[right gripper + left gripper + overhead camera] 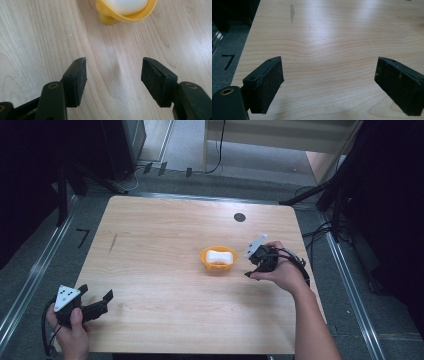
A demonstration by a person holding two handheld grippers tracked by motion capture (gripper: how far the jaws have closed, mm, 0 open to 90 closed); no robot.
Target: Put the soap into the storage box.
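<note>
Both tongs are open and hold nothing. The right gripper (113, 75) should approach the yellow bowl (218, 259) low and squarely, jaws straddling its rim; the left gripper (95, 304) can wait.

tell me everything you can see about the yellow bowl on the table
The yellow bowl is small, round and looks like plastic, with a flared rim and a short foot that shows in the right gripper view. It stands upright right of the middle of the wooden table. A smooth white block lies in it. The right gripper is close beside it, fingers apart, not touching it.
</note>
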